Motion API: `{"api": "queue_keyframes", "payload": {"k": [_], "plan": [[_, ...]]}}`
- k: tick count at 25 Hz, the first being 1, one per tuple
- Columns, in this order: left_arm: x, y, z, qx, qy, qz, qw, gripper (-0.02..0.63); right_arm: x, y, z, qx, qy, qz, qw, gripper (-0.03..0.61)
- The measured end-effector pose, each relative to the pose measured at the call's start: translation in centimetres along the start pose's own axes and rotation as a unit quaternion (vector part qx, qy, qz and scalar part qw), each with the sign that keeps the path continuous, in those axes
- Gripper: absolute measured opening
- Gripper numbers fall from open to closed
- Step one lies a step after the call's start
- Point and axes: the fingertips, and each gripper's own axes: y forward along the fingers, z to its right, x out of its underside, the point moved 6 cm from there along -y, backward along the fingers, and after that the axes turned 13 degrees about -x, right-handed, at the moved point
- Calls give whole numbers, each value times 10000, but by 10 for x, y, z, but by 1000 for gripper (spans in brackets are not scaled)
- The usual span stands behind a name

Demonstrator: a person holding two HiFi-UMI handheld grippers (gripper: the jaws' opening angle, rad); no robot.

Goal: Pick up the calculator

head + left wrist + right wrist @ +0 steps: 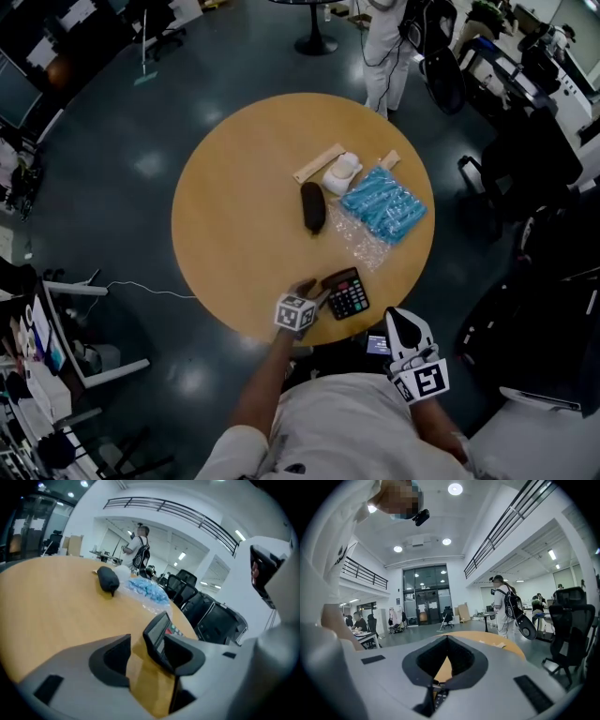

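The left gripper (312,292) sits beside the calculator (348,293) on the round table (234,234).

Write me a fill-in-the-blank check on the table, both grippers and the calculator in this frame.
The table is ___ in shape.
The left gripper holds its jaws ___ at the calculator.
The right gripper holds its jaws ___.
In the head view, the blue packet lies ___ of the black oblong object.
Missing: round; open; shut; right.

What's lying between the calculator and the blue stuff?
Crumpled clear plastic lies between the calculator and the blue bundle. The head view shows it best.
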Motion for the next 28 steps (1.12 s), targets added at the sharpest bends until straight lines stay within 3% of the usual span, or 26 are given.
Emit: {"api": "queue_keyframes", "payload": {"k": [7,8,9,17,23,28], "plan": [[-16,27,10,696,259,-337,9967,218,8,-9,20,203,215,-130,9995,14],[-17,28,11,721,284,-379,9963,209,8,-10,22,228,227,-116,9994,14],[-17,28,12,741,286,-411,9960,132,7,-10,24,247,223,-96,9994,14],[-17,-4,25,840,-94,-136,9963,62,3,-7,26,227,126,-25,9997,14],[-21,-67,39,-124,-62,785,9968,49,3,2,23,83,53,0,10000,14],[-40,-142,33,-1219,312,1393,9822,49,-2,14,13,-89,-46,147,9998,14]]}}
